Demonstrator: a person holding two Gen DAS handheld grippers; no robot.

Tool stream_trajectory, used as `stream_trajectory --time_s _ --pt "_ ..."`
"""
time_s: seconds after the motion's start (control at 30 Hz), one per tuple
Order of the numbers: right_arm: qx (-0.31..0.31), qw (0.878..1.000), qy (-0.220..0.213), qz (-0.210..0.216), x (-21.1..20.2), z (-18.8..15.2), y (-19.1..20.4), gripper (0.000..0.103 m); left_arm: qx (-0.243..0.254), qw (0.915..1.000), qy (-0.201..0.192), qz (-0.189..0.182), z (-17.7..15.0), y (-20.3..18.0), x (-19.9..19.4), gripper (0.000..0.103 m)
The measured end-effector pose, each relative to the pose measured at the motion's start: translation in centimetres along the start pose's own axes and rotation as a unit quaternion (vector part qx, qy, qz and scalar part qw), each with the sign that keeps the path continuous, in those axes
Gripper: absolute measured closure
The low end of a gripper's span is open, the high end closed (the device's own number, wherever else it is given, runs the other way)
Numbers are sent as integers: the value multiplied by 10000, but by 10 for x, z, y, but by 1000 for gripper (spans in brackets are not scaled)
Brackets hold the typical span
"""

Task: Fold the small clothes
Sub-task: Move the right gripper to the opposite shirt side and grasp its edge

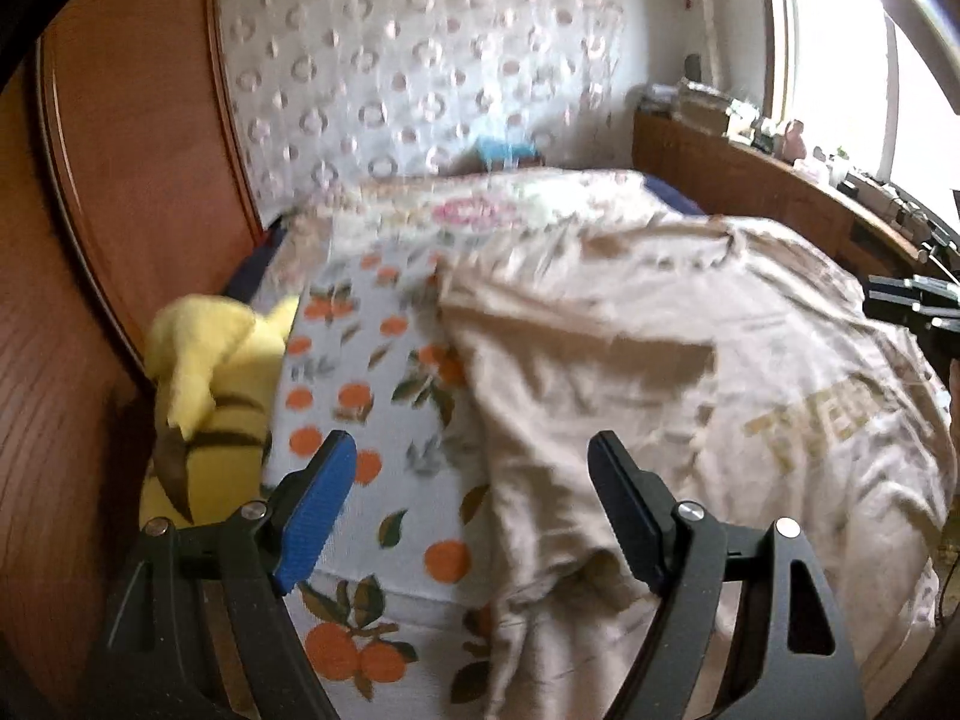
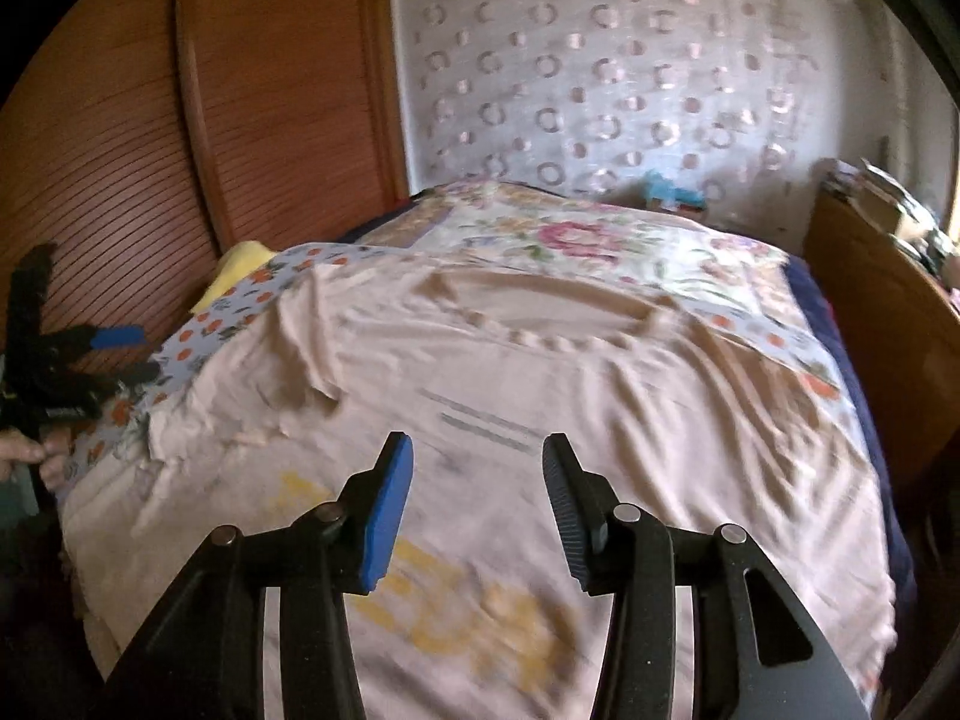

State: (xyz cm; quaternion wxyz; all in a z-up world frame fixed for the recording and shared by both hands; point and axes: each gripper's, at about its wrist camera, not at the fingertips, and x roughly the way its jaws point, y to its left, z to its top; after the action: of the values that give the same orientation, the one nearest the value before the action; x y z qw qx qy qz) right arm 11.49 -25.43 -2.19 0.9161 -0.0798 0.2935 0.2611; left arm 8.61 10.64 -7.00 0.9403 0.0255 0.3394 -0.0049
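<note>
A beige T-shirt (image 1: 660, 330) (image 2: 540, 372) lies spread on the bed, front up, its neckline (image 2: 552, 306) toward the far side and yellow lettering (image 2: 456, 594) near me. My left gripper (image 1: 474, 450) hangs open over the shirt's left edge, where it meets the orange-print sheet (image 1: 360, 360); nothing is between its blue pads. It also shows at the left rim of the right wrist view, as the left gripper (image 2: 90, 354) held by a hand (image 2: 24, 456). My right gripper (image 2: 477, 450) is open above the shirt's lower chest, holding nothing. The right gripper (image 1: 912, 300) peeks in at the right edge.
A yellow plush toy (image 1: 204, 372) sits at the bed's left edge against the wooden wardrobe (image 1: 120, 180). A floral blanket (image 2: 570, 240) covers the far part of the bed. A wooden ledge (image 1: 750, 180) with clutter runs along the right under a window.
</note>
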Motion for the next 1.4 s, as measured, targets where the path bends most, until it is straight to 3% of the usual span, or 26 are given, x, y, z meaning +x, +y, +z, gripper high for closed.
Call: stream_trajectory --time_s 0.23,0.57,0.9,1.4 --pt "426 9962 37 -756 -53 -49 -56 56 10 9987 -443 -253 18 -40 -19 22" --pt "1176 9834 240 -1361 -103 -103 -118 56 176 9956 -496 -774 27 -106 -12 22" --pt "1413 9800 564 -1280 -89 -94 -123 56 415 9929 -544 -976 28 -147 -17 22" --pt "1208 9788 840 -1422 -61 -75 -126 56 390 9942 -547 -841 10 -158 -18 22"
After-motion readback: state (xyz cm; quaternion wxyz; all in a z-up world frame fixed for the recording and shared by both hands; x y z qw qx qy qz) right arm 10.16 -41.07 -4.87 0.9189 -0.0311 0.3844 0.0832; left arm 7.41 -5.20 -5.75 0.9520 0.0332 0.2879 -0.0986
